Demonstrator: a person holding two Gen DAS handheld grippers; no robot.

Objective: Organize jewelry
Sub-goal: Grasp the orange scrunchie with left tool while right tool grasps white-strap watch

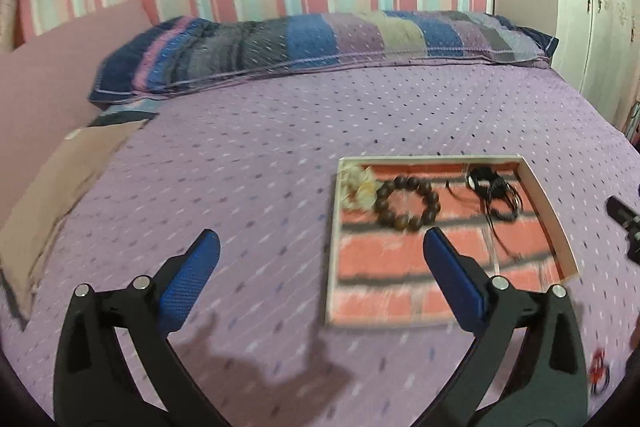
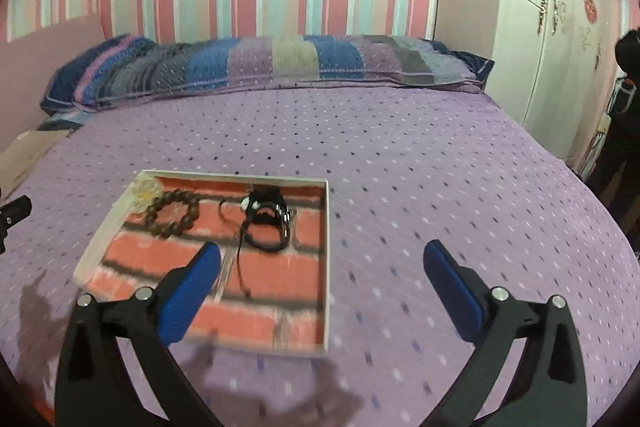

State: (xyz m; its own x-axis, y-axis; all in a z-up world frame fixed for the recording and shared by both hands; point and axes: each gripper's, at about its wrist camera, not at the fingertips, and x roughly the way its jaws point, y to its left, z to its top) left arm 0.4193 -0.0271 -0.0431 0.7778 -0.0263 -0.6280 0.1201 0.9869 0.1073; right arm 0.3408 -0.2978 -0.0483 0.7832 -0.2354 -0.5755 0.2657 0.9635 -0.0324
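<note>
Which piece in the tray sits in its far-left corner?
The cream flower piece, beside the brown bead bracelet; the black cord bracelet lies further right.

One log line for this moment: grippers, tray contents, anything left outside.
left gripper open, empty | right gripper open, empty | tray: wooden bead bracelet, black cord piece, cream flower piece | red item outside on bedspread

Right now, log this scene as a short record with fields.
surface: purple dotted bedspread
container: shallow white-rimmed tray with brick-pattern floor, lying flat on the bedspread
contents: brown wooden bead bracelet; black cord bracelet; cream flower-shaped piece in the tray's far left corner
outside tray: small red item, blurred
left tool: open, holding nothing
right tool: open, holding nothing
</note>
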